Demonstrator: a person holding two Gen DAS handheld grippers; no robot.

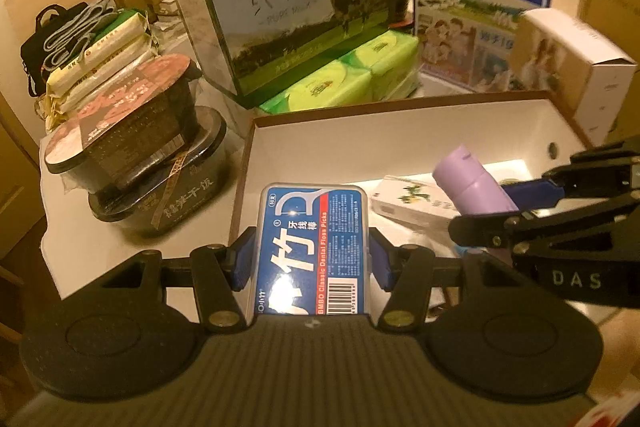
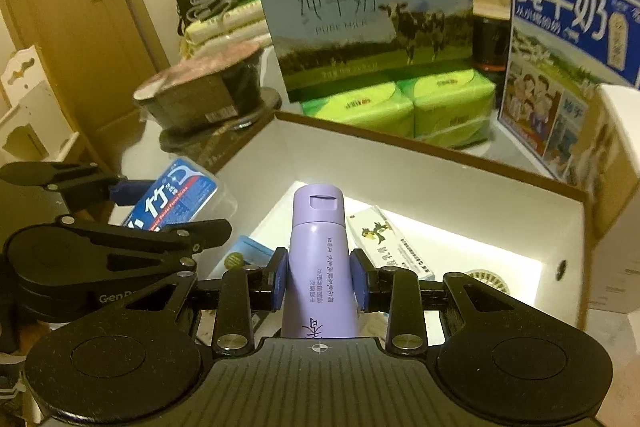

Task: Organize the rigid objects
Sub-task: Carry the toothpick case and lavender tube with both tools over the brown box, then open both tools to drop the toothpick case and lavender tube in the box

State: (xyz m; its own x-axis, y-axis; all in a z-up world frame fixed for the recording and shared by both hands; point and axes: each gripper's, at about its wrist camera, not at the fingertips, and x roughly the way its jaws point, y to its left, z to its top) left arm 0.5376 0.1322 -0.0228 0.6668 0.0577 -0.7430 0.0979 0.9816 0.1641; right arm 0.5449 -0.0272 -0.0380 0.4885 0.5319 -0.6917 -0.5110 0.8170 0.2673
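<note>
Left gripper (image 1: 312,259) clamped a blue clear-plastic dental floss pick case (image 1: 312,247) over the white open cardboard box (image 1: 400,131). Right gripper (image 2: 319,277) clamped a lilac plastic bottle (image 2: 318,259) above the box interior.

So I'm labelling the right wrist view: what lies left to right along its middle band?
Left gripper holding the floss pick box → purple bottle in the right gripper → white carton in the box.
</note>
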